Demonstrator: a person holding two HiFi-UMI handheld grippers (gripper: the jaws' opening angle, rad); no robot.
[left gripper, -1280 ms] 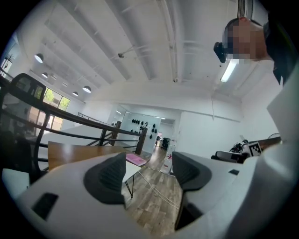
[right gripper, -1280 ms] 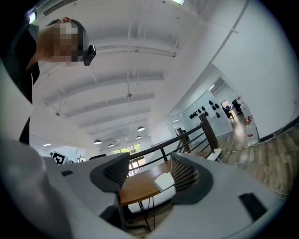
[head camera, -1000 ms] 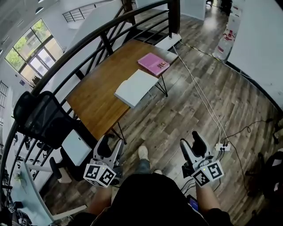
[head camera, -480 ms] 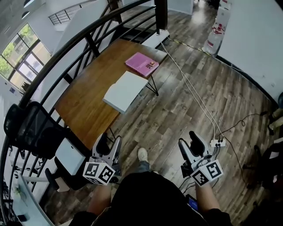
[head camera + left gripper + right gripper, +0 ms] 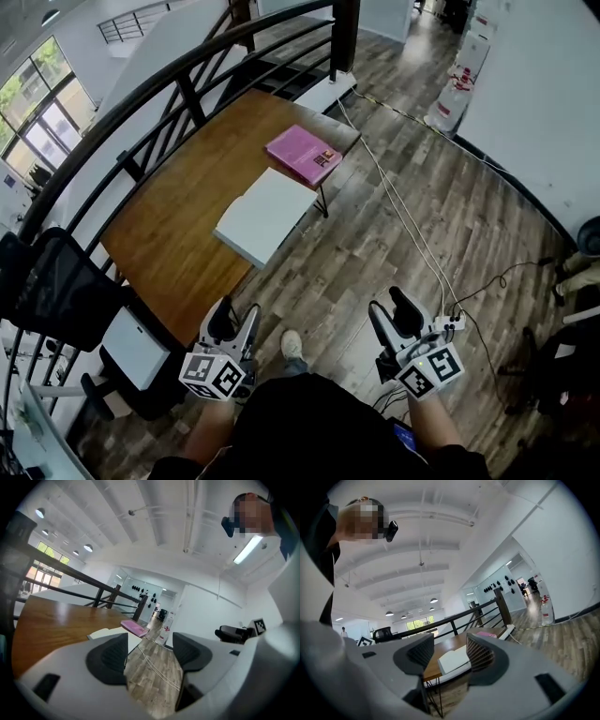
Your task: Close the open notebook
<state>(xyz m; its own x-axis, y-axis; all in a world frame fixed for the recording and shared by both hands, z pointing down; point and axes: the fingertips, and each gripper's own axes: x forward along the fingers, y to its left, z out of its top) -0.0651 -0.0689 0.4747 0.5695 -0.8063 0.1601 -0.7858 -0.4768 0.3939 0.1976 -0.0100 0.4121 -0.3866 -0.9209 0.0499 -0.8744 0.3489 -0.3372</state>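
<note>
While the open notebook (image 5: 265, 216) lies flat on the bench (image 5: 164, 230), left of centre beside a pink book (image 5: 303, 154), no closing has been done. Jaws of the left gripper (image 5: 234, 321) are held apart, empty; those of the right gripper (image 5: 394, 317), just narrowed, grasp nothing, well apart from it.

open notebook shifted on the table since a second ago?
No. The open notebook lies at the same edge of the table, right beside the pink book, as before; only the camera view shifted.
</note>
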